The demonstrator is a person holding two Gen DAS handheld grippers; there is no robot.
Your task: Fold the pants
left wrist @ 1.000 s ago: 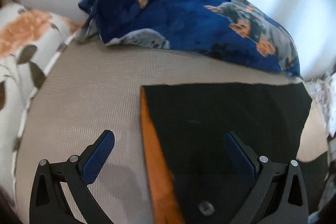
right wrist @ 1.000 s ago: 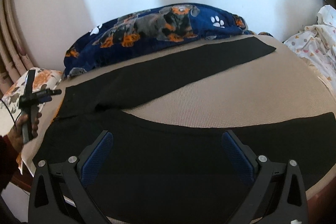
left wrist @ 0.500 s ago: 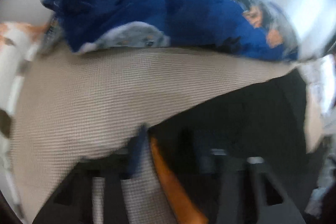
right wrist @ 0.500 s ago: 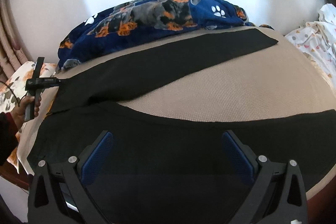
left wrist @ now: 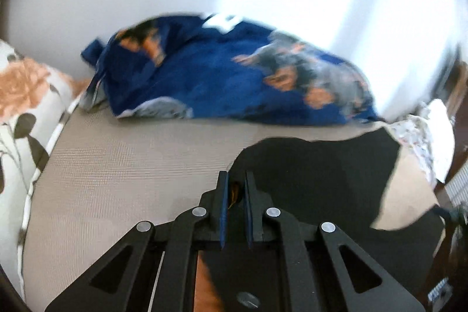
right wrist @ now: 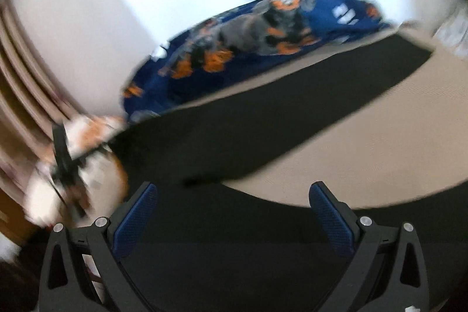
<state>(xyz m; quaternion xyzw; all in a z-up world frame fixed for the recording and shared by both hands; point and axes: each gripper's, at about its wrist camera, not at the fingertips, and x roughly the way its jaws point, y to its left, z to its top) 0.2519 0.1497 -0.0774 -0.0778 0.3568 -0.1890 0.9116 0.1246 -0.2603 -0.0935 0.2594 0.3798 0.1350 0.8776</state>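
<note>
Two legs of the black pants lie spread in a V across the bed, long axes running from the waist at the left edge toward the right edge. My left tool is pressed together on the waist corner, orange lining showing between its pads, so it is the nearer one for carrying that edge over. My right tool is spread wide above the near leg, holding nothing. A second ago the left tool was spread over flat cloth; now the corner is bunched and lifted.
</note>
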